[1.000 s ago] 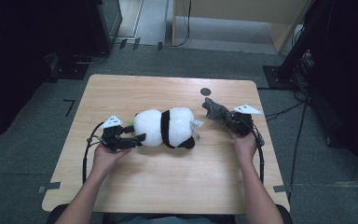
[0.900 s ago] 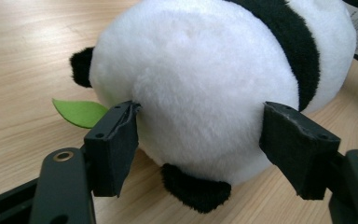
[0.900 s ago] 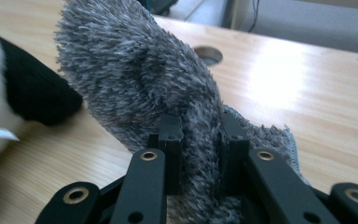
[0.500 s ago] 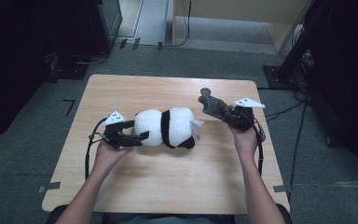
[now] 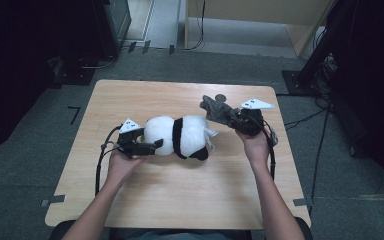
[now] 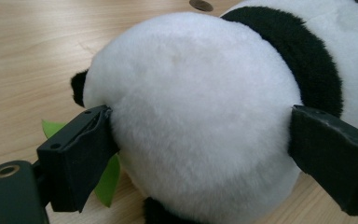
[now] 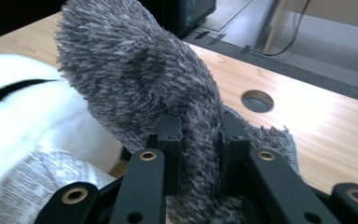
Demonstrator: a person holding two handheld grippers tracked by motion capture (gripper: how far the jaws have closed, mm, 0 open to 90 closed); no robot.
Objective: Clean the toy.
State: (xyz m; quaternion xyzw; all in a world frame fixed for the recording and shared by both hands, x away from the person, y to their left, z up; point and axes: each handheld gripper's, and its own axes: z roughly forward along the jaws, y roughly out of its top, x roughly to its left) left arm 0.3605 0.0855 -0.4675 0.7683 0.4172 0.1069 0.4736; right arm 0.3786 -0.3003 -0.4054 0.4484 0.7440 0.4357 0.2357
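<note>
A black and white plush panda (image 5: 180, 136) lies on its side in the middle of the wooden table (image 5: 180, 195). My left gripper (image 5: 152, 145) is at its left, round white end (image 6: 200, 116). Its jaws have just been opening and stand wide, with that white end between them and the fingertips (image 6: 81, 144) at the fur's edge. A green leaf (image 6: 107, 179) sticks out under the panda. My right gripper (image 5: 235, 119) is held above the table at the panda's right, shut on a grey fuzzy cloth piece (image 7: 135, 79) that stands up past its fingers (image 7: 170, 140).
A round hole (image 5: 221, 97) is cut into the table near its far edge, behind the grey piece. A pale fabric tag (image 5: 210, 134) hangs off the panda's right end. Cables trail from both grippers. Dark equipment and a cabinet stand on the floor beyond the table.
My right gripper has risen and moved a little away from me with the grey fuzzy piece in it. My left gripper's jaws have spread wider around the panda's white end.
</note>
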